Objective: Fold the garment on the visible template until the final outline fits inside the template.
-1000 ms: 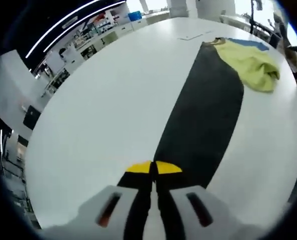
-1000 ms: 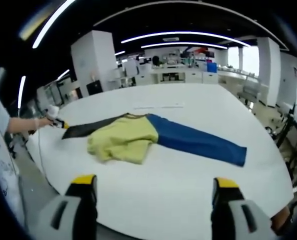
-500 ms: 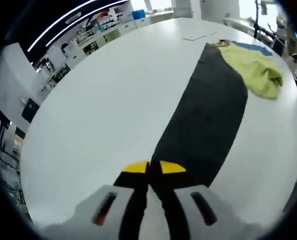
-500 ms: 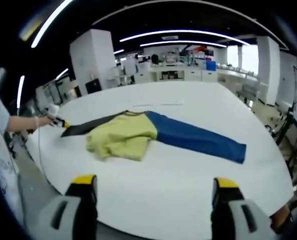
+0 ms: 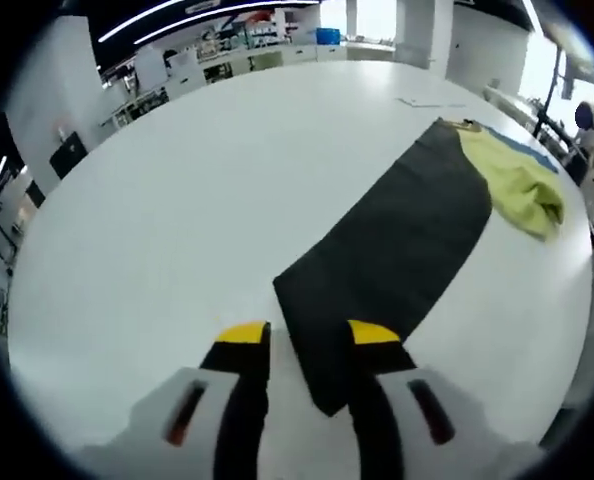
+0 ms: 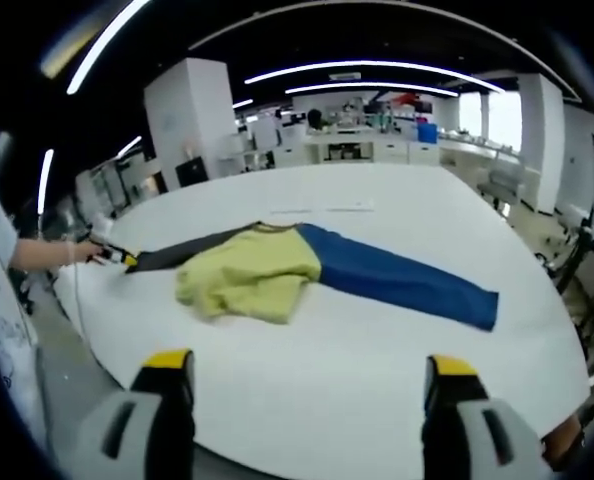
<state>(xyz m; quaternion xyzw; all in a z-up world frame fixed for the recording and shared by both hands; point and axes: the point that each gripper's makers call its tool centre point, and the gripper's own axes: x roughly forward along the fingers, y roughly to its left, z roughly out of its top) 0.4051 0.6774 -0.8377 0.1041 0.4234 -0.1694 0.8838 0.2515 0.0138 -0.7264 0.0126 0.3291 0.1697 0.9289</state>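
Note:
The garment lies spread across the white table (image 6: 377,380): a yellow-green body (image 6: 247,275), a blue sleeve (image 6: 402,282) stretched right, and a black sleeve (image 6: 177,258) stretched left. In the left gripper view the black sleeve (image 5: 392,245) runs away from me towards the bunched yellow-green body (image 5: 519,182). Its near end lies flat between the jaws of my left gripper (image 5: 307,340), which is open. The right gripper view also shows my left gripper (image 6: 117,257) at the black sleeve's tip, held by a hand (image 6: 47,254). My right gripper (image 6: 307,368) hovers open at the table's near edge, well short of the garment.
A thin pale strip (image 6: 322,208) lies on the table beyond the garment. The table's rounded edge (image 5: 127,420) runs close under my left gripper. Benches, shelves and a white pillar (image 6: 182,125) stand behind the table.
My left gripper has opened and let go of the black sleeve's end, which now lies flat between its jaws. Its view has swung. The right gripper has stayed open and still.

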